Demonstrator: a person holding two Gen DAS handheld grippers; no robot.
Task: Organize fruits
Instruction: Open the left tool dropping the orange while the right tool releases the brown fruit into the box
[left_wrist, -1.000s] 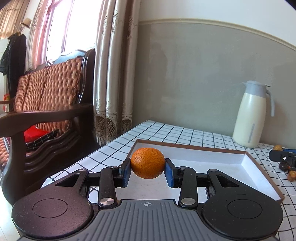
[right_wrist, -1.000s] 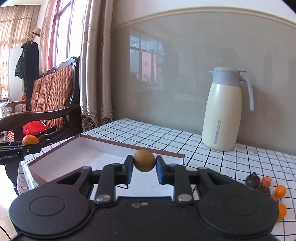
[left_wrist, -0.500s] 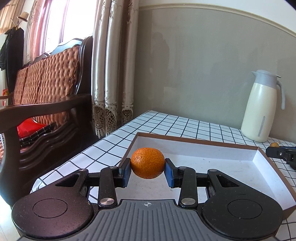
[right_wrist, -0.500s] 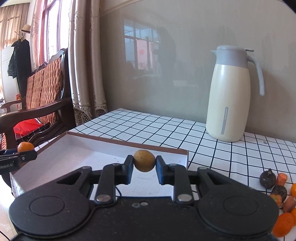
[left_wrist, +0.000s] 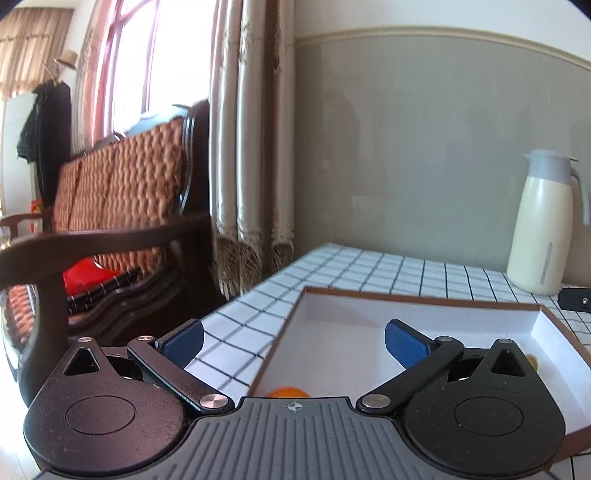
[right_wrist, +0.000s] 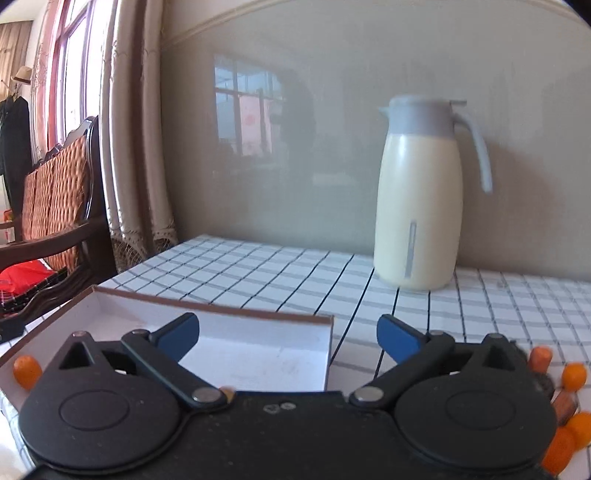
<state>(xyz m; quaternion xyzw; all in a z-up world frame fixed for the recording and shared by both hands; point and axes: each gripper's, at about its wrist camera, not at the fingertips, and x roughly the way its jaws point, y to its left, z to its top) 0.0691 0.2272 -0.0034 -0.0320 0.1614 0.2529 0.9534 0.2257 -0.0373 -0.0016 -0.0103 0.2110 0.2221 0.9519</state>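
An orange (left_wrist: 287, 391) is seen lying in the white box (left_wrist: 369, 317) at six o'clock. The left gripper (left_wrist: 294, 338) and right gripper (right_wrist: 288, 332) have just been opened wide, nothing between them.

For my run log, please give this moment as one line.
left gripper: open, just released orange | right gripper: open, just released | place: white box

One shallow box (right_wrist: 325, 354) on the checked table, and inside it one orange mandarin (right_wrist: 26, 370) at the near left plus one small brown fruit (left_wrist: 531, 361) at its right side; one cream jug (right_wrist: 421, 206) far right; about six fruits (right_wrist: 573, 376) piled near right
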